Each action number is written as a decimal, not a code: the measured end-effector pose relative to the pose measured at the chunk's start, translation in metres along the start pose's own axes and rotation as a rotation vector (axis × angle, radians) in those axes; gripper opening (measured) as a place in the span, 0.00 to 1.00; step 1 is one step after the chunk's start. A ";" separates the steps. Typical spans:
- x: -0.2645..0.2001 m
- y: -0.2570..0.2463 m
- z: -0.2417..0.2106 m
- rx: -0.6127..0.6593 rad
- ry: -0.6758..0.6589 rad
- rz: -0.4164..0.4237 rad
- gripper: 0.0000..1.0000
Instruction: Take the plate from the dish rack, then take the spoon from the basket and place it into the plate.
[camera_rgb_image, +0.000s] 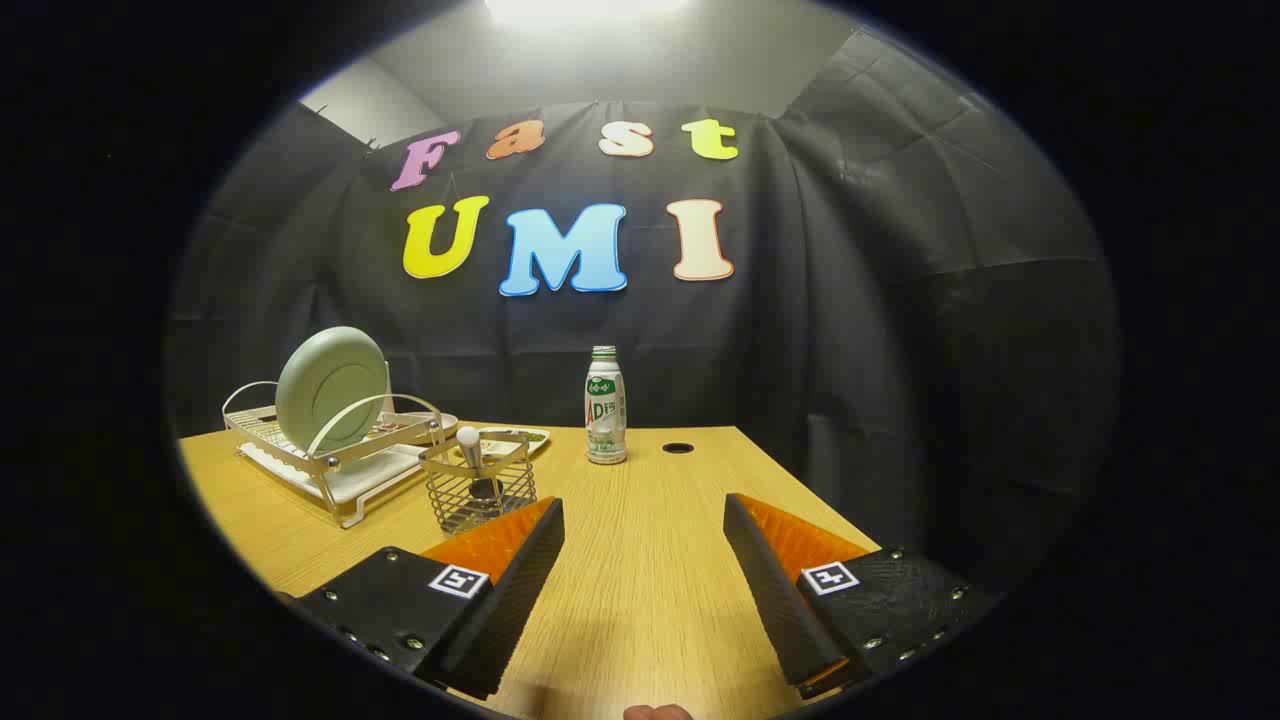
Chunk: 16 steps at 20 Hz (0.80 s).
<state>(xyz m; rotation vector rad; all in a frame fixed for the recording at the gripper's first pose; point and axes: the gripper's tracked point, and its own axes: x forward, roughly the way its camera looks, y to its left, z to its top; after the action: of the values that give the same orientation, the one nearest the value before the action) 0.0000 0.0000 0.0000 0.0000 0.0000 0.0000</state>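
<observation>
My tongs (645, 520) hang spread wide over bare wood, holding nothing, with the bench (640, 590) showing plain between the two fingers. What I need first is the plate (332, 388), pale green, standing on edge in the wire dish rack (335, 460) at the far left of the bench, well apart from the tongs and off to their left, beyond the left finger. It stands nearly upright with a slight backward lean, its broad face turned toward me and somewhat to the right, so I judge its rim is the part to take, from above or from the side. Just right of the rack and closer to me sits the wire basket (478, 488), near the tip of the left finger; the spoon (470, 452) stands in it handle-up, long axis roughly vertical, though its bowl is hard to make out through the mesh. A small drink bottle (605, 405) stands straight ahead beyond the fingers, clear of my path. The coming move, as I read it, is a swing left and forward toward the rack.
</observation>
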 end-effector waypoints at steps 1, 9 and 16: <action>0.002 0.000 -0.001 0.002 -0.001 0.001 0.98; 0.064 -0.005 0.007 0.053 -0.004 0.006 0.98; 0.065 -0.001 0.096 -0.011 -0.078 0.007 0.98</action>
<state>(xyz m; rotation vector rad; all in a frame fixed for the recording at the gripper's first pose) 0.0654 -0.0014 0.0961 -0.0111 -0.0777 0.0067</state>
